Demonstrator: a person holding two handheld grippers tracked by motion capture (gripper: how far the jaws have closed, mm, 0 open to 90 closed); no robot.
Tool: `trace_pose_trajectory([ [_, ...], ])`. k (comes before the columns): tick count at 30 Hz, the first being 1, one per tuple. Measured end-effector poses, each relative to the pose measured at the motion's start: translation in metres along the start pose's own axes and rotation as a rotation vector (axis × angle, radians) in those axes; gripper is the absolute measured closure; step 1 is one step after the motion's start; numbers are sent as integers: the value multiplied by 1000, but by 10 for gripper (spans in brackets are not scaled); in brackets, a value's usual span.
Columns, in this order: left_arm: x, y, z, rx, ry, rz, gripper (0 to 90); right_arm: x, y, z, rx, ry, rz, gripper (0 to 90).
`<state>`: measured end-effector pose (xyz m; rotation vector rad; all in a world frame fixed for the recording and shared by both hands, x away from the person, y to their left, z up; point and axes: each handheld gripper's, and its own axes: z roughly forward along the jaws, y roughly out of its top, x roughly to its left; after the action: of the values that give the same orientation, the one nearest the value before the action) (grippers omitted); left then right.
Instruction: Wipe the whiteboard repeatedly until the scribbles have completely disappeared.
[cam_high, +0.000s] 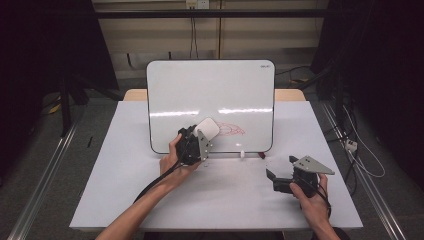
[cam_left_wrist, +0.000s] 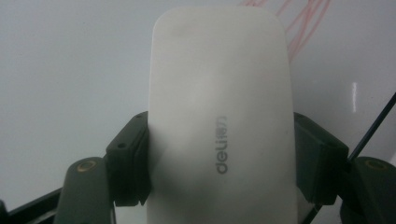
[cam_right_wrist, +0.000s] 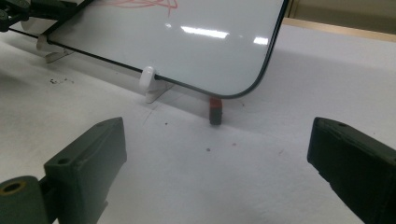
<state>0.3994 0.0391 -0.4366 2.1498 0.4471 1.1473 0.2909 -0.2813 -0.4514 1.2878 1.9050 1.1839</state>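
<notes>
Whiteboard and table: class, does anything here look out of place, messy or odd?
Little. Red scribbles remain on the whiteboard, beside the eraser in the left gripper. Dark specks dot the table, and a small red-and-black piece lies under the board's corner.

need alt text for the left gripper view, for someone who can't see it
A white whiteboard eraser marked "deli" is clamped between the left gripper's two black jaws, its far end close against the glossy whiteboard. Faint red scribbles show on the board just past the eraser's upper right edge.
</notes>
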Motion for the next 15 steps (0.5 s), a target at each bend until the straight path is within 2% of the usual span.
trace_pose_trajectory([
  [2, 0, 0, 0, -1, -5, 19, 311, -1, 0, 0, -1, -2, 0, 46],
  [3, 2, 0, 1, 1, -15, 8, 311, -1, 0, 0, -1, -2, 0, 46],
  [7, 7, 2, 1, 5, -37, 11, 311, -1, 0, -1, -2, -3, 1, 45],
  [15, 36, 0, 1, 14, 1, -63, 311, -2, -1, -1, -2, -7, 8, 46],
])
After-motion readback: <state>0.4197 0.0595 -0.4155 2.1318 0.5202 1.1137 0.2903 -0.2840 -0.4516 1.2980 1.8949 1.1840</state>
